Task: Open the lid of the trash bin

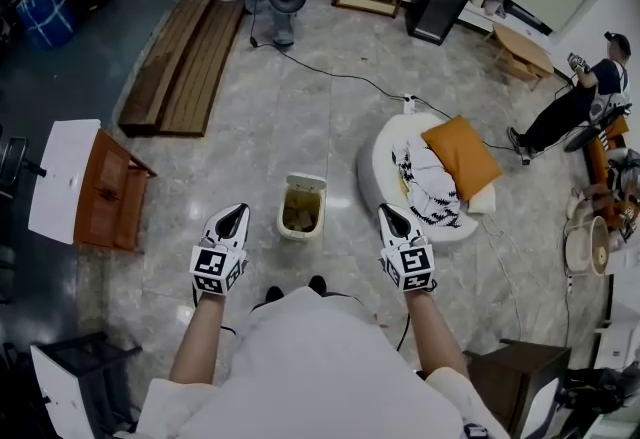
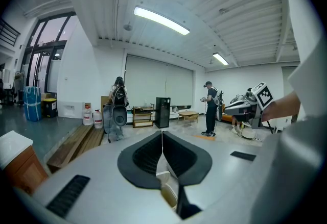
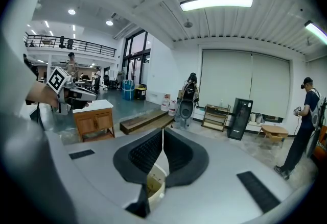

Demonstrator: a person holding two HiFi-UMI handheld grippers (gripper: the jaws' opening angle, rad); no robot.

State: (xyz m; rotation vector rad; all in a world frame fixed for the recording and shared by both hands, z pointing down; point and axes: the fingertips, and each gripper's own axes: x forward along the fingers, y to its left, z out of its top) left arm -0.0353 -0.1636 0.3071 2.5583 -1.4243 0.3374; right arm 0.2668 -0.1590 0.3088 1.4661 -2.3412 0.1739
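A small cream trash bin [image 1: 302, 208] stands on the marble floor just ahead of my feet. Its top shows a brownish inside, and its lid [image 1: 306, 181] looks tipped up at the far edge. My left gripper [image 1: 236, 213] hovers left of the bin and my right gripper [image 1: 387, 214] right of it, both apart from it. In the left gripper view the left gripper [image 2: 162, 133] has its jaws meeting, with the bin [image 2: 168, 191] glimpsed below them. In the right gripper view the right gripper [image 3: 163, 130] is likewise shut on nothing, the bin [image 3: 152, 183] peeking beneath.
A wooden cabinet [image 1: 103, 192] with a white top stands to the left. To the right, a white round cushion [image 1: 388, 163] holds an orange pillow [image 1: 460, 156]. Long planks [image 1: 188, 52] lie further back, a cable [image 1: 340, 77] crosses the floor, and a person [image 1: 575, 102] stands far right.
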